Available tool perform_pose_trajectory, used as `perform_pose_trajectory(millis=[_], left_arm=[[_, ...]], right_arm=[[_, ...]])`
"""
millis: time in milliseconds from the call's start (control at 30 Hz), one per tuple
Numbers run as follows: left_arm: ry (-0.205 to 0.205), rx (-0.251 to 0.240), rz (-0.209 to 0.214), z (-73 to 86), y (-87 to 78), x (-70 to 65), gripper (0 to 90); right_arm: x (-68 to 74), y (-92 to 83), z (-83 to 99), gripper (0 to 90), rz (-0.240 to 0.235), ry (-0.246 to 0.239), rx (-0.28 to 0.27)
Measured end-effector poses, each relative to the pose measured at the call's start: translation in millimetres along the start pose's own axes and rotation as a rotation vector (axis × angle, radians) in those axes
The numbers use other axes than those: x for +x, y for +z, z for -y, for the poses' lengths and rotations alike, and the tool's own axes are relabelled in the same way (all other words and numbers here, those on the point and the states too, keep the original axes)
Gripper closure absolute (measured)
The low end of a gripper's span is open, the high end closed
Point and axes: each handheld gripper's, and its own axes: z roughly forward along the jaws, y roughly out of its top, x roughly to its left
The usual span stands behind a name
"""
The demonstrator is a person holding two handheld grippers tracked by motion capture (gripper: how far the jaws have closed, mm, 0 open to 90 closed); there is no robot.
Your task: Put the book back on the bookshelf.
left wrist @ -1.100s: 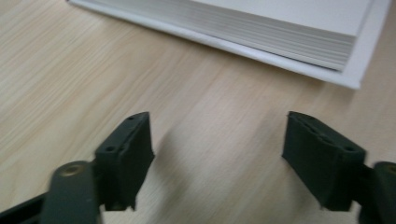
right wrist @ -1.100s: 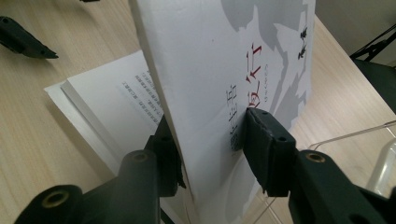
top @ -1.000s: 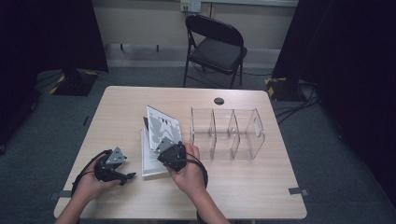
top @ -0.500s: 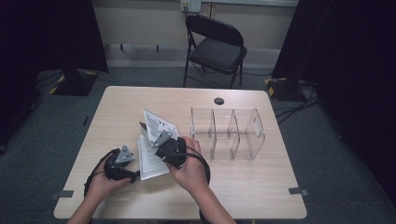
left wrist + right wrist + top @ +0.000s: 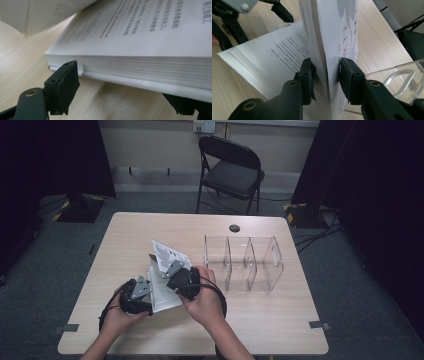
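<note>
A book (image 5: 162, 285) is seen lying open on the near left part of the table (image 5: 280, 330), just left of a clear plastic rack (image 5: 245, 262). It is a thick white paperback with dense black print on white pages; the characters are too blurred to be read. In the right gripper view the front cover (image 5: 342, 32) and a sheaf of pages are raised nearly upright, the cover white with grey shapes and red characters, while the remaining block of pages lies flat.

The right gripper (image 5: 175, 275) is closed on that raised cover and sheaf: both pads are pressed against it, one on the printed side, one on the cover side. Its jaws have just been closing, with the sheaf between them.

The left gripper (image 5: 142, 292) is placed at the book's near left edge. In the left gripper view the jaws are spread along the bottom edge of the page block; the left jaw's tip lies against the lower cover, the right jaw is largely hidden beneath the book. Nothing is seen pinched; the jaws have just been opening, and no grip is made.

A lifted page is curled over the upper left of that view.
</note>
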Motion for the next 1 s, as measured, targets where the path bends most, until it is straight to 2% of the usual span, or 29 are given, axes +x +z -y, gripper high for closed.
perform_pose_trajectory(millis=[33, 133, 200, 367, 433, 467, 500, 567, 633, 700, 733, 833, 967, 1000], left_arm=[[0.005, -0.011, 0.003, -1.1, -1.9, 0.1, 19.2], [0.064, -0.035, 0.001, -5.2, -7.1, -1.4, 23.4], [0.049, -0.047, -0.005, -7.9, -9.0, -2.0, 23.0], [0.086, -0.042, -0.003, -13.0, -11.5, -1.9, 25.2], [0.087, -0.061, -0.007, -14.1, -11.5, -2.9, 24.7], [0.102, -0.063, -0.010, -14.9, -12.4, -2.9, 24.6], [0.106, -0.066, 0.004, -15.4, -13.0, -3.3, 25.7], [0.147, -0.081, 0.009, -17.0, -14.8, -5.6, 27.6], [0.172, -0.075, 0.011, -18.9, -15.9, -7.2, 31.9], [0.217, -0.069, 0.007, -21.1, -18.6, -8.5, 37.1], [0.222, -0.081, 0.001, -21.7, -19.5, -9.1, 39.7], [0.250, -0.072, -0.005, -25.2, -24.2, -8.5, 47.7], [0.249, -0.068, 0.010, -26.9, -28.0, -4.4, 51.3], [0.261, -0.058, 0.010, -27.4, -28.8, -3.9, 51.4]], right_arm=[[0.1, -0.7, -1.2, 63.6, -0.003, -0.003, 0.000], [-0.3, -2.5, -5.0, 63.5, -0.004, -0.028, 0.002], [-0.6, -3.9, -7.5, 63.4, -0.009, -0.042, 0.014], [-5.9, -5.5, -10.7, 63.2, -0.028, -0.040, 0.027], [-6.9, -5.6, -13.0, 63.2, -0.033, -0.054, 0.034], [-7.2, -5.5, -13.8, 63.2, -0.032, -0.065, 0.039], [-7.1, -6.2, -14.7, 63.1, -0.037, -0.072, 0.051], [-6.3, -6.8, -16.1, 63.0, -0.046, -0.067, 0.059], [-7.6, -7.1, -17.6, 62.7, -0.055, -0.083, 0.061], [-8.9, -7.1, -18.7, 62.3, -0.061, -0.094, 0.057], [-9.5, -7.3, -19.4, 62.1, -0.069, -0.096, 0.060], [-10.3, -7.7, -21.3, 59.2, -0.103, -0.103, 0.066], [-9.4, -8.1, -22.3, 51.4, -0.165, -0.089, 0.030], [-9.3, -8.3, -21.9, 47.8, -0.176, -0.082, 0.019]])
